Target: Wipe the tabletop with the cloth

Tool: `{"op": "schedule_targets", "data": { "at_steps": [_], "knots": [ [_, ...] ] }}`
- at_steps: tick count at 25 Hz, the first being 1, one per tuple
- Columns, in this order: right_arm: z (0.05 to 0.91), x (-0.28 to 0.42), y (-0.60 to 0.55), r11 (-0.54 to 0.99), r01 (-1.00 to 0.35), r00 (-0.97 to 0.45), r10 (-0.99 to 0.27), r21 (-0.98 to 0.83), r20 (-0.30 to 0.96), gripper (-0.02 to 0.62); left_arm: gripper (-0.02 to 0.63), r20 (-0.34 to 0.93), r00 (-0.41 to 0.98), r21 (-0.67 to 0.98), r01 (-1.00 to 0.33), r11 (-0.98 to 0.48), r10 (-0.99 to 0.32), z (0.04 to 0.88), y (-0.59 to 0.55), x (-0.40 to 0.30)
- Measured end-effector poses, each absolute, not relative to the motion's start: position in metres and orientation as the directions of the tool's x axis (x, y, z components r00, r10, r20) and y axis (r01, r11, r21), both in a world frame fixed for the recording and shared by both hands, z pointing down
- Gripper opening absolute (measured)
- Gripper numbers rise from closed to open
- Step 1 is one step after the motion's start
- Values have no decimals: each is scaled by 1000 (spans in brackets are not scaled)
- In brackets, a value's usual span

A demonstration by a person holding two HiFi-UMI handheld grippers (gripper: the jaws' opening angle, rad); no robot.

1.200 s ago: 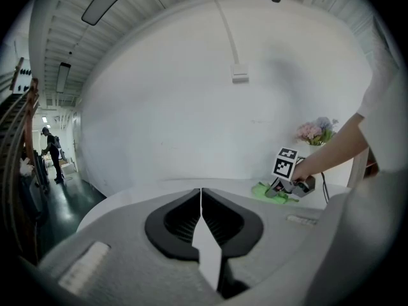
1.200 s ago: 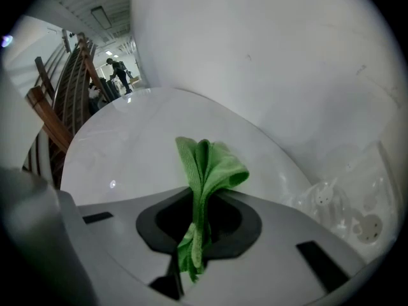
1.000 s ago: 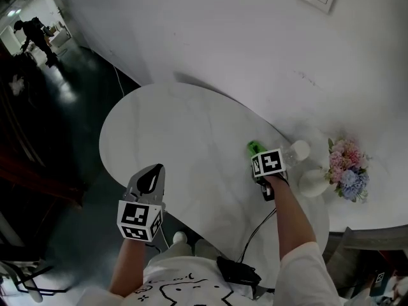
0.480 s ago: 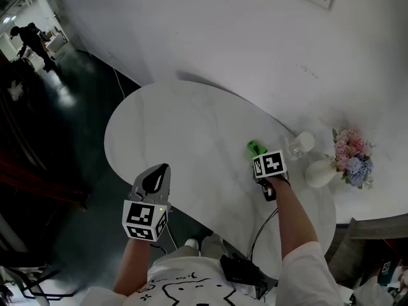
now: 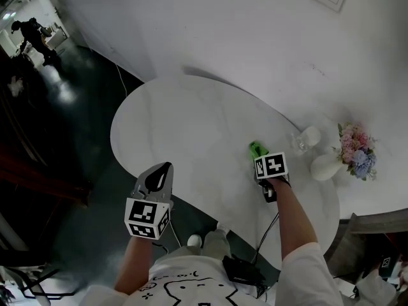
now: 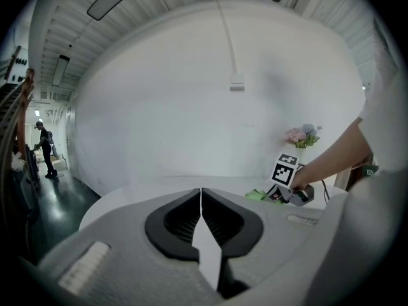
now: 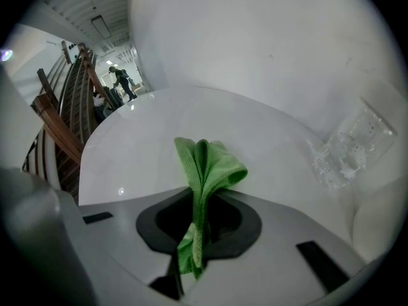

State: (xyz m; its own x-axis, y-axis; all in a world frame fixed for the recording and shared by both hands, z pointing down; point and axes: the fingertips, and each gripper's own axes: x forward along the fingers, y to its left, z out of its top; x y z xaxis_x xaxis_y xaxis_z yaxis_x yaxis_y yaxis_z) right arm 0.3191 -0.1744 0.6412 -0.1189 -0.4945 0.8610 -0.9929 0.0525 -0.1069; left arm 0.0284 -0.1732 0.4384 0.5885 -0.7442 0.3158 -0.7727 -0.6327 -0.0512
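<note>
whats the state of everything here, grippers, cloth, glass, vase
left gripper: shut, empty
right gripper: shut on the green cloth
green cloth: bunched, sticking out ahead of the jaws
clear glass: on the table, upright or tipped unclear
white vase: upright, holding flowers

No words, numbers or brand names can be read anywhere. The cubes on the left gripper (image 5: pixel 164 169) and the right gripper (image 5: pixel 257 152) carry only black-and-white square marker patterns, not letters. The black line drawing on the person's white shirt (image 5: pixel 185 287) shows no legible writing.
</note>
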Motion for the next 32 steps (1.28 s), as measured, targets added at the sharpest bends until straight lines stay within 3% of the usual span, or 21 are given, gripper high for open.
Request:
{"op": "schedule_targets", "data": {
  "at_steps": [32],
  "knots": [
    [644,201,-103,77,-988,-155,-486,-134,860,40,20,260,649,-10,-739,-674,-715,435,-126,-35]
  ]
}}
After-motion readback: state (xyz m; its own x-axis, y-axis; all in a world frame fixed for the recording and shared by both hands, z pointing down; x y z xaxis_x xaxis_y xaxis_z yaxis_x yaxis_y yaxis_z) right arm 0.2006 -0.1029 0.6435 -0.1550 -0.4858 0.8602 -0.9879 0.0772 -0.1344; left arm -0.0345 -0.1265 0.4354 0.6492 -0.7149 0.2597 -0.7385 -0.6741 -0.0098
